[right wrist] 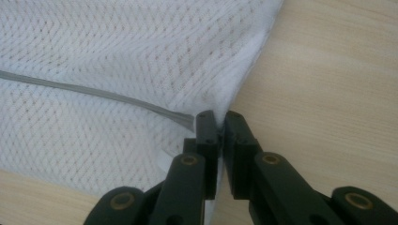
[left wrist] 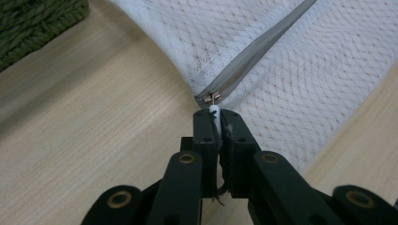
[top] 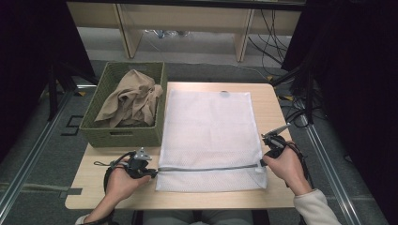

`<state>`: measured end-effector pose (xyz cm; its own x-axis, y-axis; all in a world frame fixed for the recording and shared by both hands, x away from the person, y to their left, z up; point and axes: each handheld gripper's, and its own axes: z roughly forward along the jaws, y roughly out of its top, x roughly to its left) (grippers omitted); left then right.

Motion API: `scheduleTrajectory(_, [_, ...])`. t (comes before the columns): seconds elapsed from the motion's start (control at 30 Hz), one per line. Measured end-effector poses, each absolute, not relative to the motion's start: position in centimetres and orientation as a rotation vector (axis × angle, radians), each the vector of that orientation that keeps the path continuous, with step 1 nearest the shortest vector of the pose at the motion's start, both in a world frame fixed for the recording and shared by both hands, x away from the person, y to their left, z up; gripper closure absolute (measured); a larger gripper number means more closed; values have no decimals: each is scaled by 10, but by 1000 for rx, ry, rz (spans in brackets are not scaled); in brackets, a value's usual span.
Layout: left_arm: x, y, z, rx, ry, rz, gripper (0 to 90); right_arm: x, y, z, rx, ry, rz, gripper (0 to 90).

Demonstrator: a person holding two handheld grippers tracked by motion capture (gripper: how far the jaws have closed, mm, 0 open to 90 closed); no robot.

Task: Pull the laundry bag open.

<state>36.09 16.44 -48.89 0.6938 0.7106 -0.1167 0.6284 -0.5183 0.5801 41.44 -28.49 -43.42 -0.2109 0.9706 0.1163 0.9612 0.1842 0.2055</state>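
Observation:
A white mesh laundry bag (top: 210, 136) lies flat on the wooden table, with a grey zipper (top: 206, 168) running across its near end. My left gripper (top: 151, 173) is shut on the white zipper pull (left wrist: 214, 111) at the bag's left edge. The slider (left wrist: 211, 98) sits at the zipper's left end. My right gripper (top: 263, 161) is shut on the bag's right edge (right wrist: 213, 123), just where the zipper (right wrist: 94, 92) ends. The mesh bag (right wrist: 117, 56) bulges up slightly between the two grips.
A green woven basket (top: 124, 131) stands at the table's left, holding a crumpled beige cloth (top: 131, 98). Bare table (top: 277, 101) runs along the bag's right side. Behind the table are a shelf's legs and floor cables.

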Motion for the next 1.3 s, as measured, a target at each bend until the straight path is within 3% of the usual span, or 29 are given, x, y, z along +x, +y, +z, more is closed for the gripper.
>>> scheduleTrajectory(0.3, [357,159,-482,2292,1014,175,813,416,-289,-436,1838,2416,423,858])
scheduleTrajectory(0.53, [355,154,-477,2265,972,191,799,413,-282,-433,1986,2349,386,851])
scheduleTrajectory(0.87, [361,138,-483,2281,922,180,796,414,-284,-432,1931,2376,393,830])
scheduleTrajectory(1.3, [360,120,-498,2282,815,148,700,413,-283,-427,1883,2359,461,783])
